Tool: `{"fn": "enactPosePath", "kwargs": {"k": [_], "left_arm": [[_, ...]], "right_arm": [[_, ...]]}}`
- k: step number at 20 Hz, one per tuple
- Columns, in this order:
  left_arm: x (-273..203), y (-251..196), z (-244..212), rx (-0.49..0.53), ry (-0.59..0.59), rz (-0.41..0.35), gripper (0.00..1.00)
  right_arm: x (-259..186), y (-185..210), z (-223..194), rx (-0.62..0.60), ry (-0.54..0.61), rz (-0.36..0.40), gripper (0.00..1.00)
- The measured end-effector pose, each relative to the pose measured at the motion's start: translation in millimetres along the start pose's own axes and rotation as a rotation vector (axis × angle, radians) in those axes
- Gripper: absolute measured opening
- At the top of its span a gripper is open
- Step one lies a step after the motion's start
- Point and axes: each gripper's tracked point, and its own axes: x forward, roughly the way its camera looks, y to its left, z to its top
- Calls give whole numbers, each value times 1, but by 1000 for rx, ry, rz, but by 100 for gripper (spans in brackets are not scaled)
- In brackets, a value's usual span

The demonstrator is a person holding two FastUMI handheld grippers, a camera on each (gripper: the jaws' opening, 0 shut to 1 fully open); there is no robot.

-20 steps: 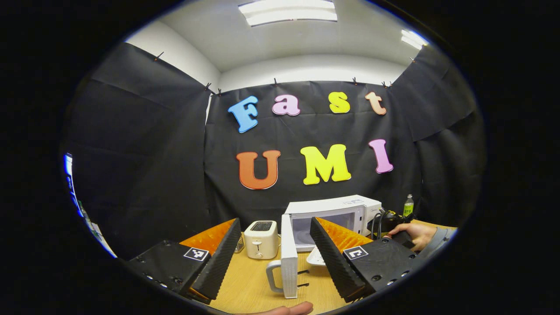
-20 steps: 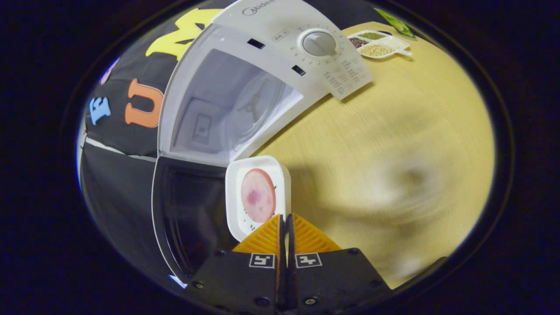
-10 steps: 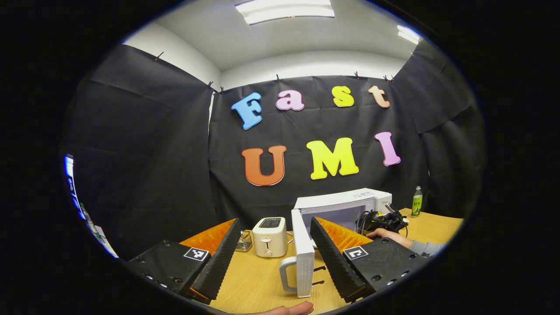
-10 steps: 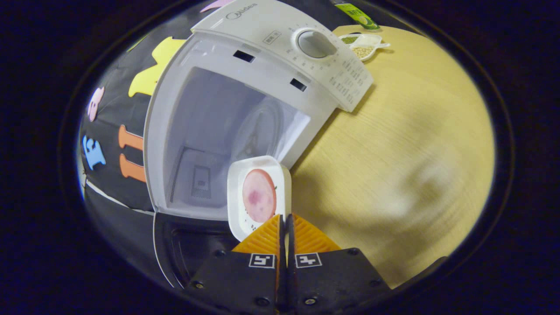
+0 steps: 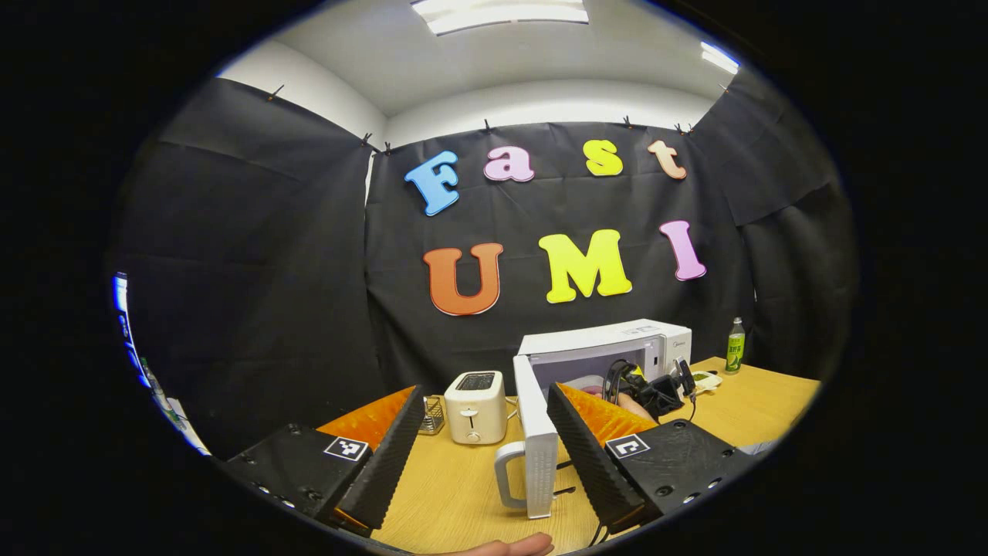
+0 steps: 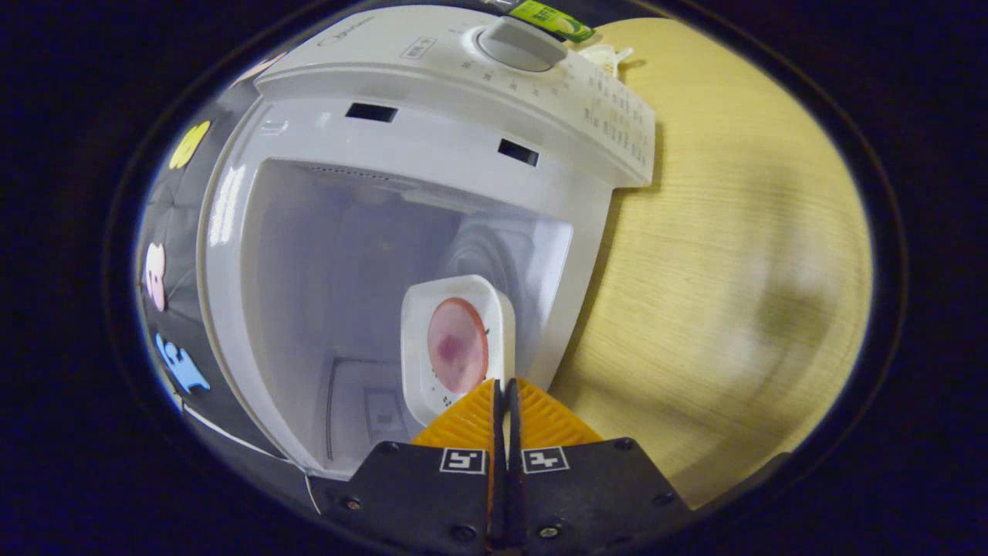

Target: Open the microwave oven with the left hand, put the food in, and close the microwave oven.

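Observation:
The white microwave oven point(image 5: 606, 347) stands on the wooden table point(image 5: 455, 494) with its door point(image 5: 536, 440) swung wide open, edge-on to me. My left gripper point(image 5: 478, 448) hangs open in front of it, holding nothing. In the right gripper view the oven's cavity point(image 6: 370, 286) is close and tilted. My right gripper point(image 6: 505, 401) is shut on the rim of a white square plate point(image 6: 421, 309) carrying a round pink slice of food point(image 6: 457, 344). The plate sits at the cavity's mouth. In the left gripper view the right gripper point(image 5: 652, 390) with its hand reaches into the oven opening.
A cream toaster point(image 5: 475, 395) stands left of the oven door, with a small wire rack point(image 5: 431, 415) beside it. A green bottle point(image 5: 735, 346) and a small dish point(image 5: 706, 378) stand right of the oven. A fingertip point(image 5: 509, 547) shows at the bottom edge.
My right gripper has carried the plate from in front of the open door up to the cavity's mouth. The left gripper has drifted slightly and stayed open.

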Motion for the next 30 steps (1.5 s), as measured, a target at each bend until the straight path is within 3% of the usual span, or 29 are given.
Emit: {"fn": "enactPosePath", "kwargs": {"k": [5, 8, 11, 15, 18, 19, 20, 23, 24, 25, 26, 28, 29, 30], "left_arm": [[6, -5, -12, -11, 33, -8, 96], [8, -8, -22, -5, 65, -7, 96], [8, -9, -25, -4, 67, -11, 95], [8, -7, -32, -53, 81, -21, 94], [7, 9, -31, -53, 69, 11, 94], [6, 13, -29, -50, 63, 22, 94], [5, 15, -28, -51, 59, 25, 94], [-1, 21, -25, -37, 51, 26, 94], [-2, 25, -24, -30, 47, 32, 94], [-4, 28, -23, -23, 44, 38, 94], [-6, 31, -22, -17, 43, 45, 94], [-10, 34, -20, -14, 46, 57, 94], [-12, 34, -20, -12, 44, 57, 94], [-13, 35, -18, -10, 38, 61, 94]], "right_arm": [[20, 12, 14, -55, -118, 23, 6], [29, 19, 8, -66, -98, 44, 9], [29, 20, 8, -151, -116, 46, 12], [26, 24, 12, -456, -177, 76, 14], [19, 29, 15, -641, -194, 167, 20], [17, 32, 18, -716, -203, 190, 16], [14, 31, 19, -798, -212, 210, 38], [-1, 48, 29, -941, -257, 295, 48], [-8, 51, 35, -973, -291, 314, 64], [-15, 56, 41, -1005, -322, 329, 65], [-24, 60, 45, -1032, -351, 345, 83], [-37, 66, 52, -1071, -389, 367, 85], [-43, 65, 59, -1089, -399, 363, 78], [-51, 67, 62, -1100, -406, 368, 87]]}}
